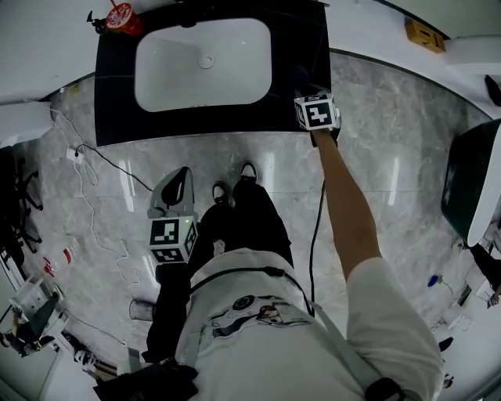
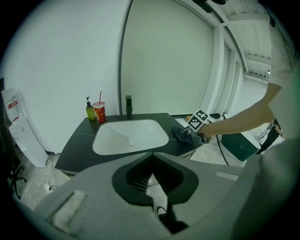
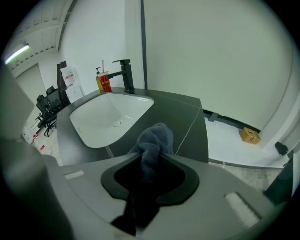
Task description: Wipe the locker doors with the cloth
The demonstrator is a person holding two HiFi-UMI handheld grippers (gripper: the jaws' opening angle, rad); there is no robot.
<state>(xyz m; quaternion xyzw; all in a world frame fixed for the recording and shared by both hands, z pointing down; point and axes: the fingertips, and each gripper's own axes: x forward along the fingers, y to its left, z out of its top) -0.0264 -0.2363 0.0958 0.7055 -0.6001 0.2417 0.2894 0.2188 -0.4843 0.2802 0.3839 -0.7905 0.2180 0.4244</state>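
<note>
A bunched dark blue-grey cloth (image 3: 154, 140) sticks up between the jaws of my right gripper (image 3: 152, 157), which is shut on it. In the head view that right gripper (image 1: 305, 84) reaches to the right end of the black counter (image 1: 113, 102), beside the white sink (image 1: 203, 63). The left gripper view shows the cloth (image 2: 182, 133) resting on the counter's right end under the right gripper (image 2: 194, 133). My left gripper (image 1: 182, 174) hangs low by the person's left leg, above the floor. Its jaws (image 2: 151, 157) are shut with nothing between them. No locker doors are in view.
A black faucet (image 3: 125, 75), a green soap bottle (image 2: 90, 111) and a red cup (image 1: 124, 17) with a straw stand at the back of the counter. A dark bin (image 1: 470, 180) stands at the right. Cables (image 1: 94, 157) trail over the grey marble floor, left. A small cardboard box (image 3: 249, 136) lies by the wall.
</note>
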